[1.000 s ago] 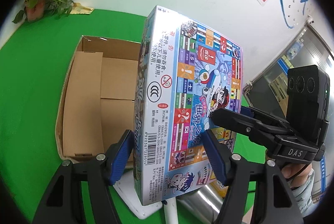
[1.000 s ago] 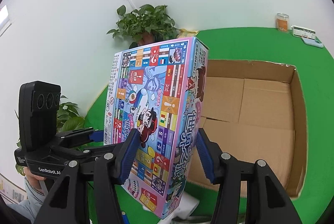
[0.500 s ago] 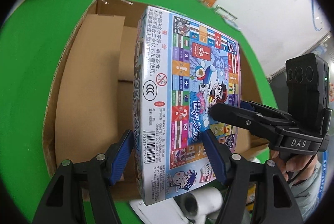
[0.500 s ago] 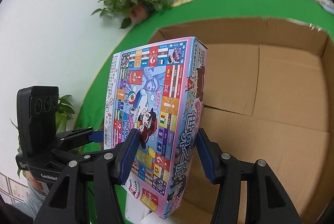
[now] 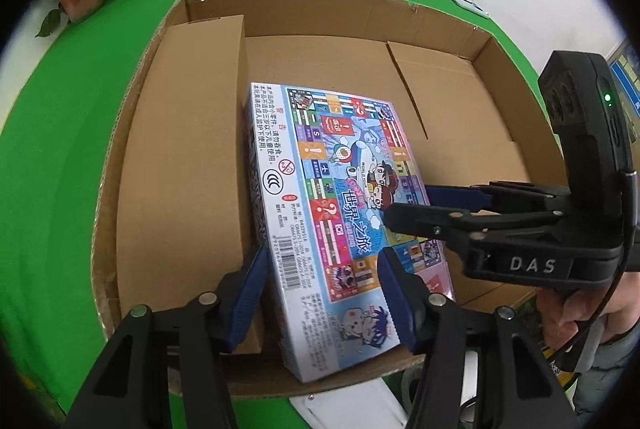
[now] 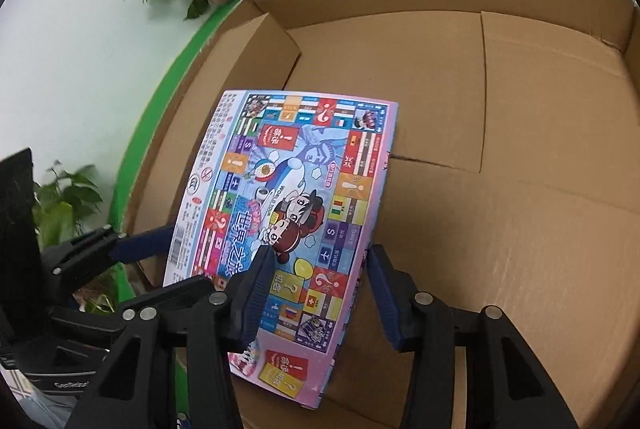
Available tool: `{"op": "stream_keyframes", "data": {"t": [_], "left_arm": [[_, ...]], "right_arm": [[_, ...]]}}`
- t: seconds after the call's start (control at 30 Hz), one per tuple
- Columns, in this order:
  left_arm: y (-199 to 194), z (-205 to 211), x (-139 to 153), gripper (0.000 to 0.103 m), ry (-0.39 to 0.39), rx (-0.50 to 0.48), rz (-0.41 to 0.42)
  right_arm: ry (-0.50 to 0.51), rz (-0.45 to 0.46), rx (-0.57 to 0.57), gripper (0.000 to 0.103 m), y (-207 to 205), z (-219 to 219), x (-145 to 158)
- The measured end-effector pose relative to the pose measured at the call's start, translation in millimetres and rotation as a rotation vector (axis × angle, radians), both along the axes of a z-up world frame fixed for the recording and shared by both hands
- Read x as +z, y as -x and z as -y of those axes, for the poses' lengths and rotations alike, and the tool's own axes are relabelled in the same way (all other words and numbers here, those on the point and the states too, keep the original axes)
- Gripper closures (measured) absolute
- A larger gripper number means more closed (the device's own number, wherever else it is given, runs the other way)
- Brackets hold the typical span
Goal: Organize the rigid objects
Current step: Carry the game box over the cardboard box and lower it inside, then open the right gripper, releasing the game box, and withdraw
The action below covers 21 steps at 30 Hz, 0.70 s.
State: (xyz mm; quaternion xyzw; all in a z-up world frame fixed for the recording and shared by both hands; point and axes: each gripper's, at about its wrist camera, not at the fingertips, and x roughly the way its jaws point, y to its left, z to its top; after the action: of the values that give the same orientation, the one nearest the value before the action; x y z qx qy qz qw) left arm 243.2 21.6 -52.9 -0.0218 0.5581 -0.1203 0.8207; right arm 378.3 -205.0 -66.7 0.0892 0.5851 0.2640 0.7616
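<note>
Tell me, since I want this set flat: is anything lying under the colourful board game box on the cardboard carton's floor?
Nothing visible does. The colourful board game box, held by the left gripper and right gripper, hangs over bare floor flaps of the brown cardboard carton.

Game box [image 5: 340,213]: glossy printed card w/ film wrap. Carton [image 5: 180,157]: matt corrugated cardboard. Gripper pads [image 5: 250,293]: blue plastic.

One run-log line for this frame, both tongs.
phase: placing | object: board game box | left tongs: shut on box | right tongs: shut on box | location: inside cardboard carton, tilted
</note>
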Motion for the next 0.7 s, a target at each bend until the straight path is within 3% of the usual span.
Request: {"op": "stream_keyframes", "data": {"t": [0.1,0.2,0.33,0.47,0.5,0.57,0.63,0.7], "left_arm": [[4.1,-5.6,12.3,0.047,0.029,0.01,0.039],[10.1,-19.8,33.2,0.047,0.051,0.025,0.121],[29.9,-39.2,47.2,0.047,0.052,0.055,0.227],[30.7,-63.9,42.7,0.047,0.059,0.116,0.255],[28.7,-73.6,41.8,0.047,0.048,0.144,0.265],[20.2,-90.7,39.1,0.047,0.03,0.192,0.266],[18.4,-106.4,35.3,0.047,0.052,0.224,0.256],[18.5,-118.8,28.6,0.047,0.104,0.244,0.241]], "right_arm": [[0.015,-0.022,-0.008,0.055,2.6,-7.8,1.4],[0.007,-0.105,-0.035,0.055,1.7,-17.1,-0.6],[0.025,-0.075,-0.018,0.055,16.3,-21.1,0.6],[-0.029,-0.077,-0.077,0.051,29.3,-9.2,16.1],[-0.032,-0.058,-0.106,0.037,40.3,-0.6,24.7],[0.002,0.039,-0.165,0.021,63.1,20.1,49.5],[0.127,0.182,-0.209,0.019,88.8,46.1,76.1],[0.248,0.238,-0.267,0.019,103.0,72.5,86.8]]}}
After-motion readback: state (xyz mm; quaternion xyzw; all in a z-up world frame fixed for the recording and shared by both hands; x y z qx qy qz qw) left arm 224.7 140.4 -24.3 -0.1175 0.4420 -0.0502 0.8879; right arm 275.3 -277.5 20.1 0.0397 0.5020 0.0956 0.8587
